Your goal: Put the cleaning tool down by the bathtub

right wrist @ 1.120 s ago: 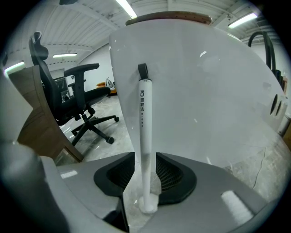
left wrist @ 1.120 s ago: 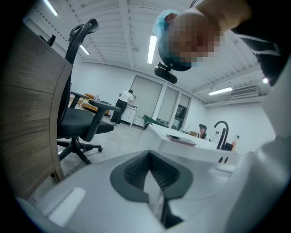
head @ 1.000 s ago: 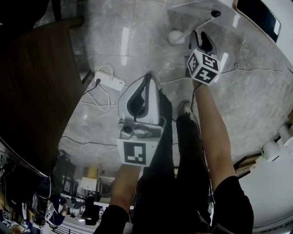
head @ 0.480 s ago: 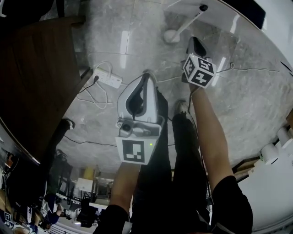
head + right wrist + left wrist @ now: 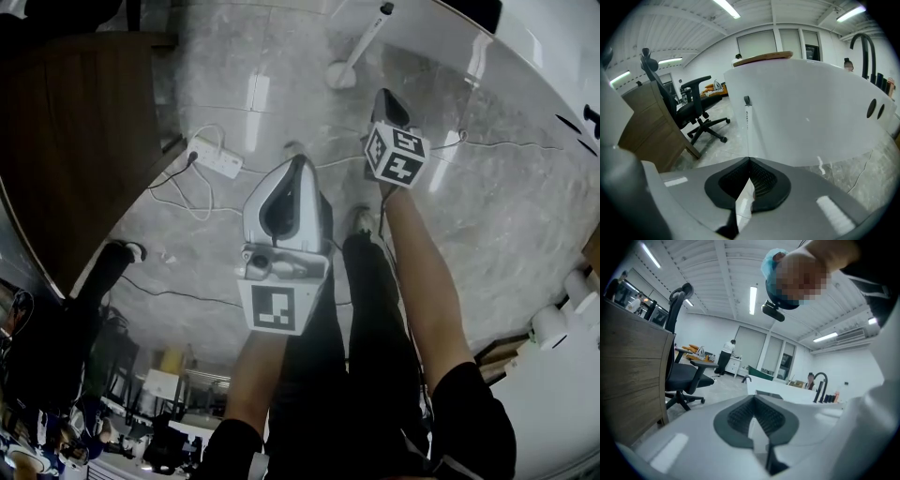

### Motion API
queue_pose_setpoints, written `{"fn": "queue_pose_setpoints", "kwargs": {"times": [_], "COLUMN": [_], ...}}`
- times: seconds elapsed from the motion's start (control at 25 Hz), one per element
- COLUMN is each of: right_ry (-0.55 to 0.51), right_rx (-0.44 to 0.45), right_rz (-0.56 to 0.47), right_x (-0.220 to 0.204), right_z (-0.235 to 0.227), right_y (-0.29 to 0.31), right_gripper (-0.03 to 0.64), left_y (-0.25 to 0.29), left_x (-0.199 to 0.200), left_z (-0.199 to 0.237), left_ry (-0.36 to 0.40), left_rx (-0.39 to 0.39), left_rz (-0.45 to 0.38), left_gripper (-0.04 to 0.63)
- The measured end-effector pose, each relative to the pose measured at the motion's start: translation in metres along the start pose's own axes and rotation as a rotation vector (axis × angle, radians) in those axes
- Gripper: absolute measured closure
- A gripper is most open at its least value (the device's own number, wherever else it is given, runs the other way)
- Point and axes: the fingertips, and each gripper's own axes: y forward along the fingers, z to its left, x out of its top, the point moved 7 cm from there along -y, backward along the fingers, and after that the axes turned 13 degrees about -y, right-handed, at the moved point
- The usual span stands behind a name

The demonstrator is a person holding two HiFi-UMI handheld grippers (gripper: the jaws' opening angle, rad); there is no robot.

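The cleaning tool (image 5: 361, 45) is standing on the marble floor (image 5: 525, 206) at the floor's far edge, right at the foot of the white bathtub (image 5: 441, 33). Its round head is resting on the floor and its long white handle is leaning up against the tub's side. In the right gripper view the cleaning tool (image 5: 746, 124) is showing as a slim upright stick against the bathtub (image 5: 811, 126) wall, straight ahead of the jaws and apart from them.

The right hand-held gripper (image 5: 387, 98) is hanging over the floor near the tool. Its jaws are closing all the way, the tips (image 5: 749, 161) meeting with nothing between them. The left hand-held gripper (image 5: 298, 164) is hovering further from the tub, above the person's legs (image 5: 366, 328). Its jaws are also lying together at the tips (image 5: 754, 399), gripping nothing.

A white power strip (image 5: 214, 157) with its looped cable is lying on the floor beside a wooden desk (image 5: 75, 141) at the floor's left edge. A black office chair (image 5: 693, 108) is standing beyond that desk. A black faucet (image 5: 862, 47) is rising above the tub's far rim.
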Motion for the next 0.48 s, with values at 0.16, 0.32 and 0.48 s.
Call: {"fn": "queue_pose_setpoints", "kwargs": {"times": [0.16, 0.32, 0.48], "right_ry": [0.006, 0.001, 0.000], "right_rx": [0.016, 0.032, 0.051], "right_rz": [-0.009, -0.011, -0.035], "right_x": [-0.003, -0.002, 0.002], "right_z": [-0.006, -0.010, -0.018], "right_y": [-0.026, -0.051, -0.083], "right_gripper": [0.617, 0.617, 0.617], "left_y": [-0.017, -0.031, -0.044], "left_x": [0.003, 0.007, 0.015], "left_z": [-0.023, -0.043, -0.069], "left_ry": [0.010, 0.016, 0.020], "left_rx": [-0.004, 0.000, 0.005], "left_rz": [-0.012, -0.028, -0.053], "left_gripper": [0.589, 0.588, 0.588]}}
